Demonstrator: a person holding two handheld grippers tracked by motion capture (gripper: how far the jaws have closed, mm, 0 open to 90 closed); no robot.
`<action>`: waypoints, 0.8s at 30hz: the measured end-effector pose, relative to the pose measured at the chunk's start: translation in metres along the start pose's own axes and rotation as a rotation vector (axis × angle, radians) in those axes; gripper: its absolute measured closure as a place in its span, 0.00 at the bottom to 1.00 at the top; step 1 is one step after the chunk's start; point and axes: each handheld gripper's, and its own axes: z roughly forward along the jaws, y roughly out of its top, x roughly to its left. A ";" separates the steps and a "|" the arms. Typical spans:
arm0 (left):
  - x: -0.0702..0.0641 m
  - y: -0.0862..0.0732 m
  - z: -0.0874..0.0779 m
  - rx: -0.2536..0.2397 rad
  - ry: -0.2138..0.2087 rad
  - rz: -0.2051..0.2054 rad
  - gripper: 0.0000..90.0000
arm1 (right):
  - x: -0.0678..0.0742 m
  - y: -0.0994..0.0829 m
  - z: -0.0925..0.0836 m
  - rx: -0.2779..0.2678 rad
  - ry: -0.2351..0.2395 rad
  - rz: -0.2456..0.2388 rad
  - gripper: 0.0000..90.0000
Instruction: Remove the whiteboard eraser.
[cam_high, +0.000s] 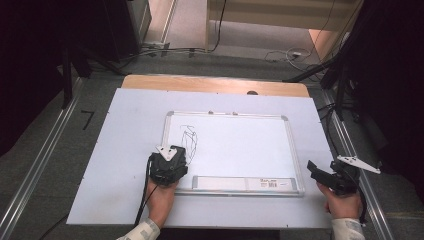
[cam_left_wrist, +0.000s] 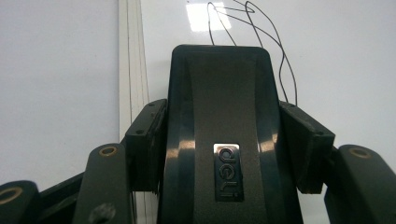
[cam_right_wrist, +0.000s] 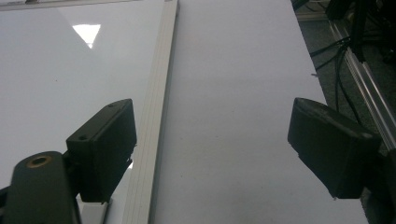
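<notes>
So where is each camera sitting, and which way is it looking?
High view: above the person's side, looking forward and down at the table and whiteboard; both forearms, left claw and right claw show.
Left gripper view: rides the left claw, looking along its jaws, shut on a black eraser, towards the scribble.
Right gripper view: rides the right claw, jaws open, looking over the whiteboard's right frame edge.
All three share the whiteboard.
</notes>
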 end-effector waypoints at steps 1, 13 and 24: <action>0.000 0.000 0.000 -0.002 0.000 -0.001 0.45 | 0.000 0.000 0.000 0.000 0.000 0.000 0.16; 0.004 0.001 -0.002 0.001 -0.040 0.000 0.46 | 0.003 0.003 0.005 0.011 0.000 -0.002 0.16; 0.002 0.005 -0.010 -0.027 -0.061 0.004 0.46 | 0.004 0.003 0.005 0.011 0.004 -0.004 0.16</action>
